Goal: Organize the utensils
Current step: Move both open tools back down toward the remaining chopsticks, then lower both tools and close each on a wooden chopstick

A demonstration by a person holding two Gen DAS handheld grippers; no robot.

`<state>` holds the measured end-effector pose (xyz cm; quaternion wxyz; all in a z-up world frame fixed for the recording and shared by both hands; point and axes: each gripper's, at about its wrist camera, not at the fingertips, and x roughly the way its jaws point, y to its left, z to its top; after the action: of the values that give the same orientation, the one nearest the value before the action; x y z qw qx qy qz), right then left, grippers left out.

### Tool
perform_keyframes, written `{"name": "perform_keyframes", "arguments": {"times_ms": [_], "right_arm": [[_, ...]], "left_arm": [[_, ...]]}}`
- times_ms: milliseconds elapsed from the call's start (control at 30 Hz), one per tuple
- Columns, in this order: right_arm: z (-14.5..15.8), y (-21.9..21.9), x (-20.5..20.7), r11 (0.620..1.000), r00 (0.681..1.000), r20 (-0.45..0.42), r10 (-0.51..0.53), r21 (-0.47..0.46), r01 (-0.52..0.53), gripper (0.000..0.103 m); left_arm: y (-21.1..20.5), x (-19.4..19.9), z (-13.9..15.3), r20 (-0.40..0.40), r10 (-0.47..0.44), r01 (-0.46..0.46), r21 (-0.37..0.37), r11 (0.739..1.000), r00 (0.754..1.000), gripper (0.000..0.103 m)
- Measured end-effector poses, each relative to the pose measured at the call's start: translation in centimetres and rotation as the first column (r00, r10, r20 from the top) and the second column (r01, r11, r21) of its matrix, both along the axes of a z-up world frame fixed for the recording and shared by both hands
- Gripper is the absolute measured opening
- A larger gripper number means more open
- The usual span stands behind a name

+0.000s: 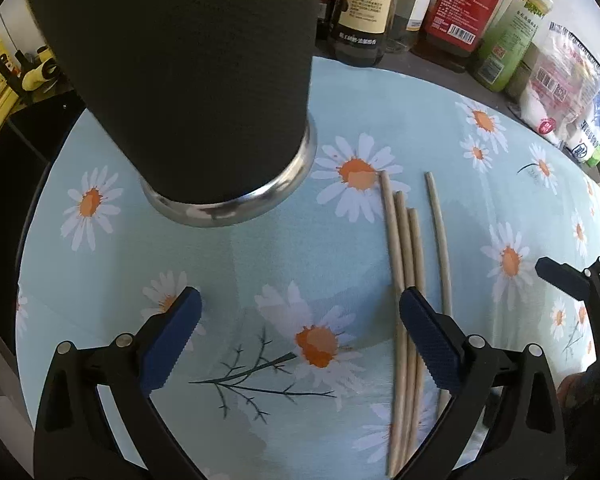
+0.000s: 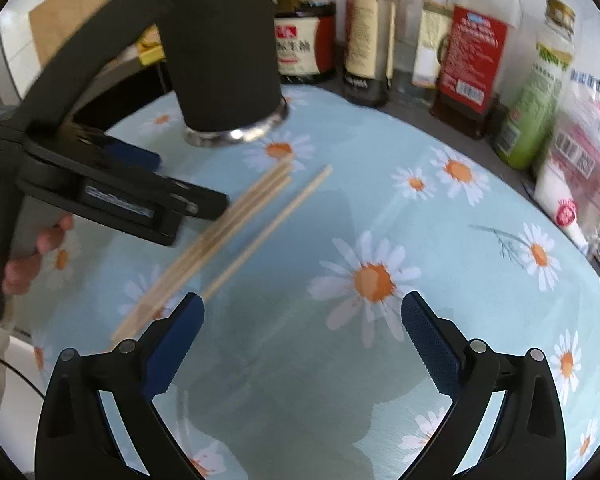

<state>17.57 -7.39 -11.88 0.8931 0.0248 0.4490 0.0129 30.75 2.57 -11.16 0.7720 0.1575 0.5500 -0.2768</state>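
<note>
Daisy tablecloth (image 1: 284, 248) — bottles (image 1: 364, 12) behind.

Pale blue daisy-print tablecloth (image 1: 260, 264) covers the table. Far edge: row of sauce bottles, one with a red label (image 1: 462, 4), one green (image 1: 508, 36). Plastic bags (image 1: 560, 80) far right.

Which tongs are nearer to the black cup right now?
Left. The left tongs hang open just in front of the black cup, over the chopsticks. The right tongs, also open, sit farther back, beyond the chopsticks from the cup.
</note>
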Motion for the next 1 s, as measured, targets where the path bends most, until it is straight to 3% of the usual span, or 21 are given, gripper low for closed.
{"name": "perform_keyframes", "arguments": {"times_ms": [233, 400, 533, 633, 800, 933, 1000], "right_arm": [[-0.6, 1.3, 1.3, 0.999, 1.000, -0.008, -0.004, -0.051, 0.003, 0.095], [-1.0, 0.0, 1.3, 0.998, 0.997, -0.057, -0.056, 0.016, 0.057, 0.095], [-1.1, -0.3, 1.0, 0.996, 0.994, -0.066, -0.092, -0.002, 0.092, 0.095], [-1.1, 0.0, 0.8, 0.995, 0.994, -0.051, -0.095, 0.012, 0.096, 0.095], [-0.9, 0.7, 1.1, 0.994, 0.993, -0.040, -0.108, 0.025, 0.109, 0.095], [-1.5, 0.8, 2.2, 0.989, 0.986, -0.068, -0.150, -0.025, 0.148, 0.095], [-1.5, 0.6, 2.1, 0.988, 0.986, -0.062, -0.152, -0.031, 0.150, 0.095]], "left_arm": [[-1.6, -0.9, -0.2, 0.016, -0.049, 0.049, 0.020, 0.999, 0.999, 0.098], [-1.0, -0.9, -0.5, 0.041, -0.078, 0.076, 0.057, 0.996, 0.996, 0.099], [0.0, -0.9, -0.2, 0.030, -0.082, 0.081, 0.050, 0.995, 0.996, 0.097], [1.3, -0.7, 0.5, 0.000, -0.080, 0.080, -0.015, 0.997, 0.997, 0.097], [3.2, -0.9, 1.9, 0.097, -0.067, 0.064, 0.036, 0.997, 0.993, 0.097], [3.3, -0.8, 1.2, 0.068, -0.069, 0.065, 0.059, 0.996, 0.995, 0.097], [3.2, -0.7, 1.0, 0.044, -0.059, 0.057, 0.029, 0.998, 0.997, 0.097]]}}
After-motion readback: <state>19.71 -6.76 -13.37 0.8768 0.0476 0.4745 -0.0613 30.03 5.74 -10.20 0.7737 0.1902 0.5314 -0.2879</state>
